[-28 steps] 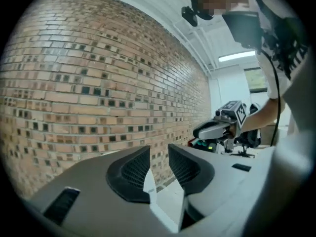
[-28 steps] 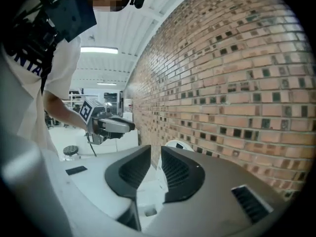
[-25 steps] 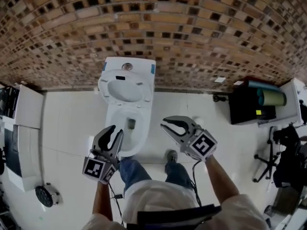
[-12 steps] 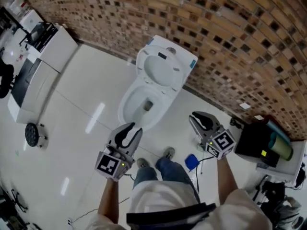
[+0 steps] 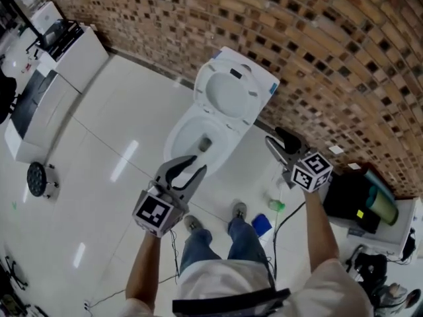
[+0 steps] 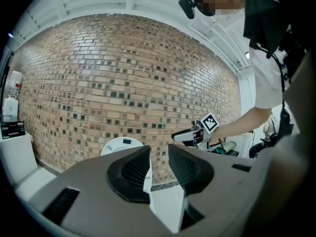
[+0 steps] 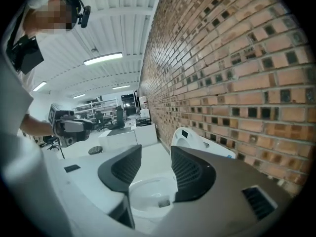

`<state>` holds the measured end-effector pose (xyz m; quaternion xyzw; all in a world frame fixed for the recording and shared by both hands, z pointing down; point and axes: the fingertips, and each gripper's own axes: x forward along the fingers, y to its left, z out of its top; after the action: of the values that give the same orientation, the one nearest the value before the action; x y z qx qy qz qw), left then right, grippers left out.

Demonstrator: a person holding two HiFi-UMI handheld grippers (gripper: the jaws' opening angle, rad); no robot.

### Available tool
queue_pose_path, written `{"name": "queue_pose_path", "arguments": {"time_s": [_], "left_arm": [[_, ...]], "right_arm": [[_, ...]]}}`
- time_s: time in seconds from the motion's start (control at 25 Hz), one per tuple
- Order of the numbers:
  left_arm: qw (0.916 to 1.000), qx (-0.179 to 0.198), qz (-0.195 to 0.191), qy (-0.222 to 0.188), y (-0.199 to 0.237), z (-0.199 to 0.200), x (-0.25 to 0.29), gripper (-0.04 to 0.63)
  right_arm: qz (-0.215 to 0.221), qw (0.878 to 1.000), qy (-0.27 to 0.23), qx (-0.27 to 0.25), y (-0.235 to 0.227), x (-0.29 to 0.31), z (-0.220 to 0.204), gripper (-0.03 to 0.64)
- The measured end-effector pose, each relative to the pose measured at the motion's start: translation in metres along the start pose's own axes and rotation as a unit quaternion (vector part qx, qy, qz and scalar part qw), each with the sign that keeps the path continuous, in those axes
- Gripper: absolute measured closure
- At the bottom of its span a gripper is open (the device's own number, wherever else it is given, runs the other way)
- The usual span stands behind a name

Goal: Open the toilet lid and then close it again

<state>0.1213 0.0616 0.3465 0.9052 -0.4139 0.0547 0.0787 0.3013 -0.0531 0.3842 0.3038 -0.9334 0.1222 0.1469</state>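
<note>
1. white office cabinets and round black disc-shaped device: standing well to the left of the toilet, blocking nothing.

2. left gripper: hovering just in front of the toilet's bowl. Its jaws are standing about half apart and gripping nothing, with only floor and toilet showing through the gap.

3. white ceramic toilet, backing onto the brown brick wall: its white oval plastic lid is standing upright at the toilet's back. The opening half is therefore looking done, and the closing is remaining.

4. right gripper: this is the change. A second ago it was hanging in front of the toilet with its jaws nearly together. Now it is sitting at the toilet's right, near the raised lid's edge but apart from it. Its jaws have just been opening to a moderate gap, with nothing between them. It is probably lining up to catch the rim and tip the lid forward.

5. small green object and blue object: lying on the floor right of the toilet.

6. black box: sitting farther right of the toilet. Nothing is lying between gripper and lid, though the wall close behind is leaving little room.
</note>
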Motion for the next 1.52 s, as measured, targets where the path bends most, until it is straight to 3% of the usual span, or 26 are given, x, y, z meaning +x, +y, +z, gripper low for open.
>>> {"name": "queue_pose_path", "arguments": {"time_s": [0.24,0.4,0.68,0.72,0.92,1.04,1.32,1.4,1.52], "left_arm": [[0.9998,-0.012,0.018,-0.003,0.018,-0.006,0.044,0.479],[0.9990,-0.015,0.041,-0.008,0.026,-0.015,0.074,0.479],[0.9988,-0.014,0.045,0.013,0.011,-0.036,0.107,0.479],[0.9987,-0.014,0.045,0.018,0.009,-0.040,0.108,0.479],[0.9979,-0.028,0.055,0.020,0.010,-0.051,0.104,0.479],[0.9970,-0.032,0.069,0.012,0.015,-0.050,0.092,0.479],[0.9919,-0.030,0.123,-0.002,0.041,-0.060,0.024,0.479],[0.9898,-0.029,0.139,-0.006,0.048,-0.068,-0.001,0.479],[0.9857,-0.042,0.163,-0.010,0.056,-0.087,-0.041,0.479]], "right_arm": [[0.017,0.999,0.026,0.034,-0.100,0.067,-0.016,0.383],[0.054,0.996,0.068,0.030,-0.147,0.128,-0.035,0.348],[0.122,0.987,0.092,0.048,-0.183,0.188,-0.043,0.325],[0.132,0.985,0.100,0.041,-0.183,0.190,-0.045,0.378],[0.128,0.985,0.118,0.001,-0.178,0.191,-0.045,0.407],[0.112,0.986,0.123,-0.022,-0.161,0.188,-0.046,0.410],[0.036,0.975,0.123,-0.180,-0.035,0.173,-0.074,0.408],[0.009,0.965,0.122,-0.232,0.001,0.169,-0.093,0.408],[-0.022,0.935,0.125,-0.331,0.058,0.173,-0.134,0.403]]}}
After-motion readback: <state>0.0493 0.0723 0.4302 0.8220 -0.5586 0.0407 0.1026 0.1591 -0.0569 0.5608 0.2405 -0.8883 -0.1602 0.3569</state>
